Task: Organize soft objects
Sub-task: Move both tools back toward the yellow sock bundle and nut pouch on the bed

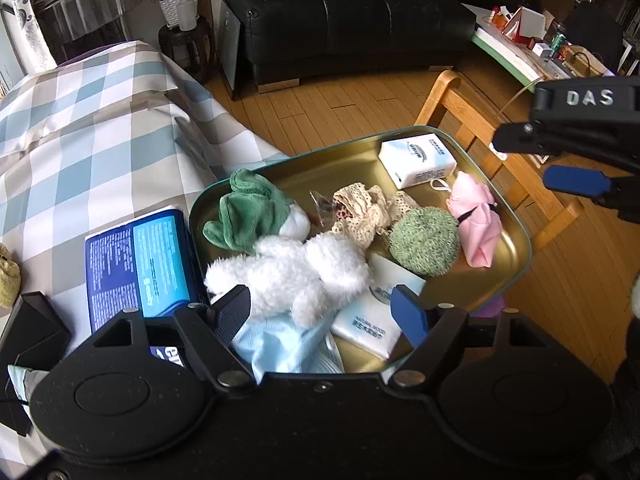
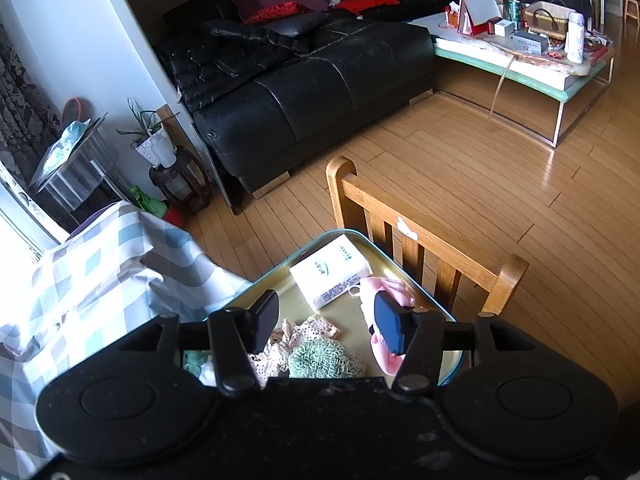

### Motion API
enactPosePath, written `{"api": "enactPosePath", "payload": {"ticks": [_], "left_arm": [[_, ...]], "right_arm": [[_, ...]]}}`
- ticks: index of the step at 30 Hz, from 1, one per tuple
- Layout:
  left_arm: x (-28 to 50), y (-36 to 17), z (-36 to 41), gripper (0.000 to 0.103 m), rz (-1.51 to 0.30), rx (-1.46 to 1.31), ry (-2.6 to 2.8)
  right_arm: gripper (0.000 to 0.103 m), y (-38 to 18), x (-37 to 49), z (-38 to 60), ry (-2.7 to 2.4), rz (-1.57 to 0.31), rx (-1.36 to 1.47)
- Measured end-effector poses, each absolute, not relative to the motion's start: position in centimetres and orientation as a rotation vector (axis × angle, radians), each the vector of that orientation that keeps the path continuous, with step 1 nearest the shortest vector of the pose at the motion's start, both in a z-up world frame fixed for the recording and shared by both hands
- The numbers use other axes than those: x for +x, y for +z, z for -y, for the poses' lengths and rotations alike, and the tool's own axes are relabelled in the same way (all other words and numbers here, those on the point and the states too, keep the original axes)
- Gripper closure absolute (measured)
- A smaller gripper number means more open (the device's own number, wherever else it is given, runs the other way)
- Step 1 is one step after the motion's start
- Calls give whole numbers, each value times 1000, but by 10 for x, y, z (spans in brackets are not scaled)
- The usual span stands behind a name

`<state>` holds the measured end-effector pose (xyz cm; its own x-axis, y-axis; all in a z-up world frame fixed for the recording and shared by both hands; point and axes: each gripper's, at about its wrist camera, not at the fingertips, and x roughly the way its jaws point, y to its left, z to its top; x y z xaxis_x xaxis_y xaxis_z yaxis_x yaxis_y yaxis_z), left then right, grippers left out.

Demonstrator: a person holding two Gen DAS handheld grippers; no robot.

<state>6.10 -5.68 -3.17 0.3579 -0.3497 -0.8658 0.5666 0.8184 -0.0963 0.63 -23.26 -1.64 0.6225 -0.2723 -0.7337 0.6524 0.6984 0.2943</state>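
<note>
A gold metal tray point(image 1: 320, 168) holds the soft things: a green cloth point(image 1: 248, 212), a white plush toy point(image 1: 296, 268), cream lace point(image 1: 368, 208), a green knitted puff point(image 1: 424, 240), a pink pouch point(image 1: 476, 224), a light blue cloth point(image 1: 280, 344) and two white tissue packs point(image 1: 416, 158). My left gripper point(image 1: 320, 312) is open low over the tray's near end. The plush lies between its fingers, and the blue pad stands apart from it. My right gripper point(image 2: 328, 324) is open above the tray point(image 2: 352, 234) with nothing between its fingers. The pink pouch point(image 2: 384, 286) shows behind its blue pad. It also hangs at the right edge of the left wrist view.
The tray sits at the edge of a table under a checked cloth point(image 1: 100, 140), beside a blue printed pack point(image 1: 136, 264). A wooden chair point(image 2: 432, 248) stands just past the tray. Further off are wood floor, a black sofa point(image 2: 312, 92), a cluttered low table point(image 2: 520, 56) and a potted plant point(image 2: 154, 144).
</note>
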Motion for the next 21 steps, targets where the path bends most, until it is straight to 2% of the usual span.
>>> {"api": "enactPosePath", "payload": {"ticks": [9, 12, 17, 21], "left_arm": [[46, -9, 29, 29, -984, 195, -612], [45, 4, 11, 23, -953, 164, -605], [45, 24, -28, 22, -905, 128, -562], [49, 35, -63, 21, -884, 102, -505]], "right_arm": [[38, -3, 0, 217, -548, -615, 500], [29, 2, -4, 211, -529, -572, 487], [10, 10, -13, 199, -518, -489, 448], [0, 15, -22, 186, -489, -441, 422]]}}
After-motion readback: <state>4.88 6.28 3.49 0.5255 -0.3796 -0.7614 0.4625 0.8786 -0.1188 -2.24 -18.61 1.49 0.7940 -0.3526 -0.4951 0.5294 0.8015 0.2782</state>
